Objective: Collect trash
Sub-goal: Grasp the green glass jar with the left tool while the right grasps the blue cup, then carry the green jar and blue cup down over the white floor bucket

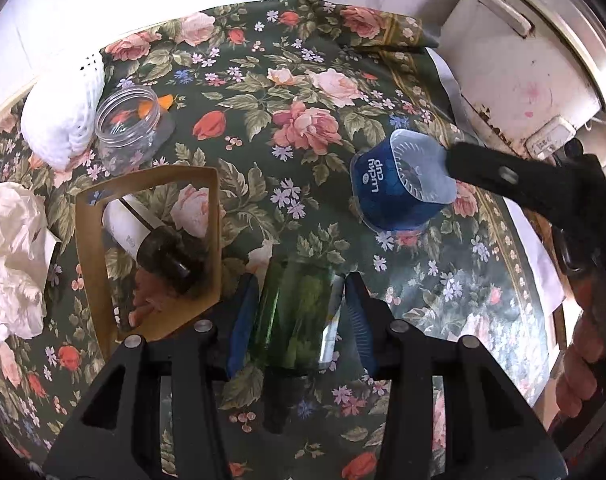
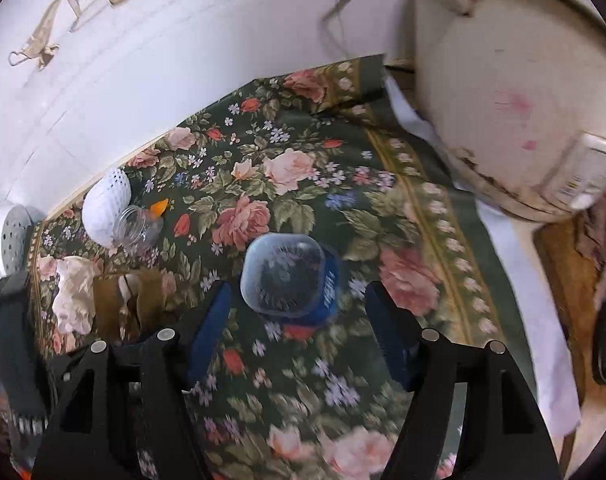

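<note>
Jaws of the left gripper [image 1: 299, 320] are squeezing a green glass bottle [image 1: 299, 316]. Right gripper [image 2: 299, 336] jaws are gaping wide around a blue cup [image 2: 291, 280], not touching it. Crumpled paper [image 1: 13, 264] and an empty clear jar [image 1: 129, 128] are lying near the counter's [image 1: 263, 128] far left edge.

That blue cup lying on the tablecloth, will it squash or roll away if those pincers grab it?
Probably light: the Lucky cup looks thin, translucent plastic and empty. It may flex under the open right gripper. Lying on its side, a nudge could roll it.
</note>
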`<state>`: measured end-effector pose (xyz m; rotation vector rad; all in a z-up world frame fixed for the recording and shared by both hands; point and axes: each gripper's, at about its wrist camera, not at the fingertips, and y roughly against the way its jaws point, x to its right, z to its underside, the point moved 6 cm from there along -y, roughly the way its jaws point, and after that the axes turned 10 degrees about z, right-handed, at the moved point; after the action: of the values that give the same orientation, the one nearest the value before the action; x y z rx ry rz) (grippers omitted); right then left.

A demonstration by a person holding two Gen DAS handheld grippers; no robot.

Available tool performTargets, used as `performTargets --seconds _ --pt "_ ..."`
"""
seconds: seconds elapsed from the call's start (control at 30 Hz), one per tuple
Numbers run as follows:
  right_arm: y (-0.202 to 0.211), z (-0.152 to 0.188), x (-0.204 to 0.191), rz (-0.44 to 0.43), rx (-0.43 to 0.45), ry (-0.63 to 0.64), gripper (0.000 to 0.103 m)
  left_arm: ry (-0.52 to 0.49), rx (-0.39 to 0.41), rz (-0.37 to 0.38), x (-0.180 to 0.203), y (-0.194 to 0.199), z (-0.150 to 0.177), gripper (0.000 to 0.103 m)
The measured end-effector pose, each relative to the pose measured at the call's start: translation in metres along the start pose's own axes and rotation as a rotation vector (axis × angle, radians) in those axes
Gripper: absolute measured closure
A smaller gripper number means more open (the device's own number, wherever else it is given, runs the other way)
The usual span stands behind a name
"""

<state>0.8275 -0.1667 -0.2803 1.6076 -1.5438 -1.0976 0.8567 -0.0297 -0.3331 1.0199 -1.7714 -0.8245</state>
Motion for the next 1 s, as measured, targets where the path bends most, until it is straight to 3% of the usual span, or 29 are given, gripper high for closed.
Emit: performTargets --seconds 0.43,0.5,0.67,1.0 --pt "-0.055 0.000 -0.010 0.040 -0.097 0.047 0.037 0.026 0.062 -0.009 -0.004 0.034 0.012 0.062" --pt "-0.055 0.001 -0.010 0.046 -0.094 0.049 0.042 0.023 0.074 -0.019 -0.002 0.043 0.015 0.062" --pt "-0.041 0.003 -0.010 0.055 -0.044 0.103 0.043 0.033 0.110 -0.046 0.005 0.064 0.023 0.063" --pt "0.035 0.021 -0.013 -0.062 0.066 0.181 0.043 0.120 0.262 -0.129 0.027 0.123 0.049 0.063"
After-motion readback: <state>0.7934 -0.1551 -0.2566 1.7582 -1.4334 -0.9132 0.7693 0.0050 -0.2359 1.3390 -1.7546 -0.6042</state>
